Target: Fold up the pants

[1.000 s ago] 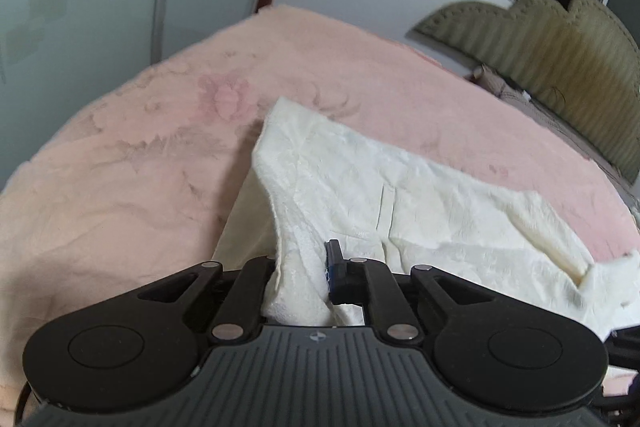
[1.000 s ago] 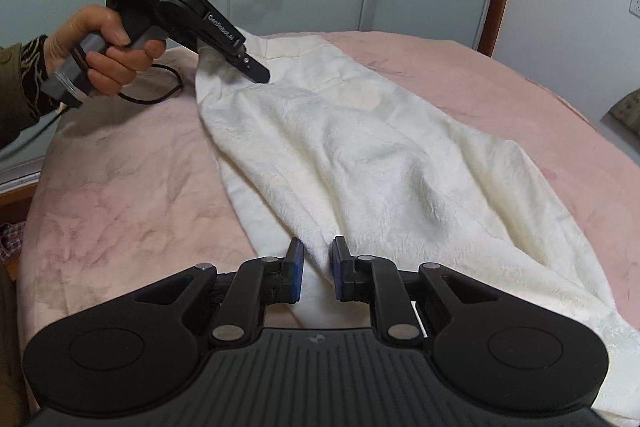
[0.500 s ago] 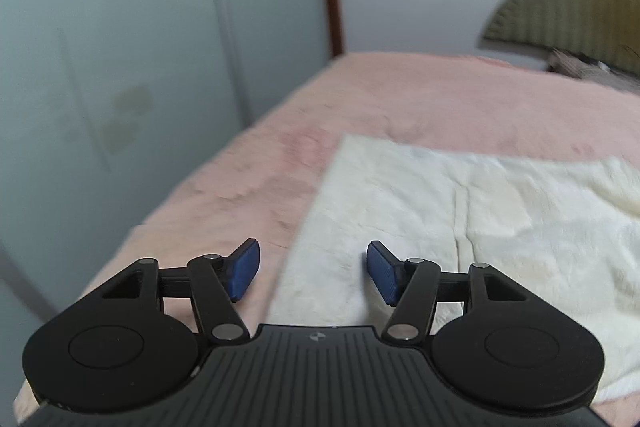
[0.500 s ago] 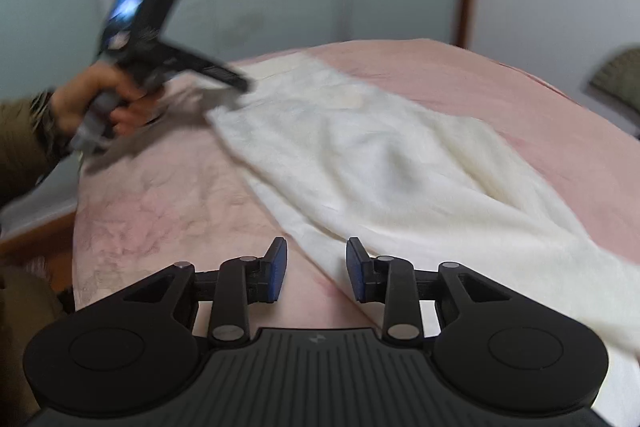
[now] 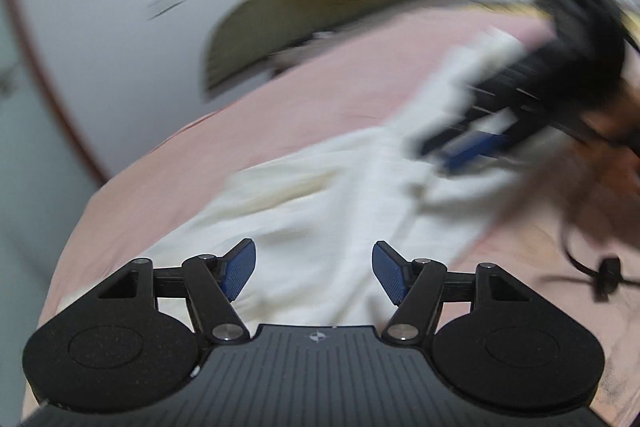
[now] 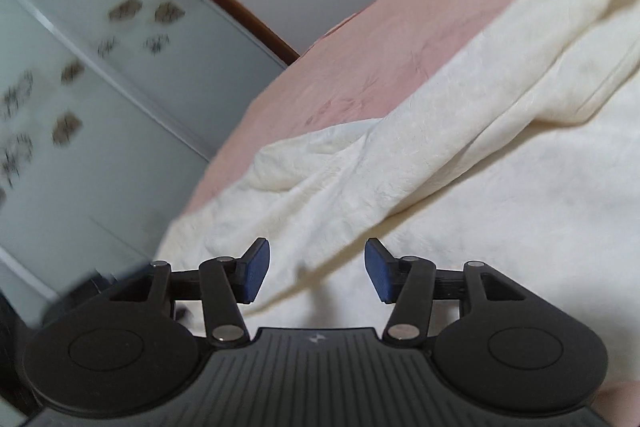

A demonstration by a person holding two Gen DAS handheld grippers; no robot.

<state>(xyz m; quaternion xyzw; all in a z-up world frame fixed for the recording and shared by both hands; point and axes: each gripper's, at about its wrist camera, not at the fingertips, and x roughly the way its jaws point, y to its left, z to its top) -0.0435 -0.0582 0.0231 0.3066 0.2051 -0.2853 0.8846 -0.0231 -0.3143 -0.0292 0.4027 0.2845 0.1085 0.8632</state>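
A pink quilted bed [image 6: 360, 79] carries the cream textured pants [image 6: 460, 163], spread flat. Both the left tool [image 5: 314, 273] and right tool [image 6: 318, 269] hover wide apart, holding nothing. Best to settle each tool over an edge of the cloth and pinch a single layer cleanly before lifting.

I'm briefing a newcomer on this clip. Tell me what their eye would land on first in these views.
The cream-white pants dominate, spread in rumpled folds across the pink bedspread. Next come the grippers: the left gripper and right gripper each hang over the fabric with jaws wide apart, gripping nothing. In the left wrist view, the right gripper also shows as a dark blur at upper right, above the pants.
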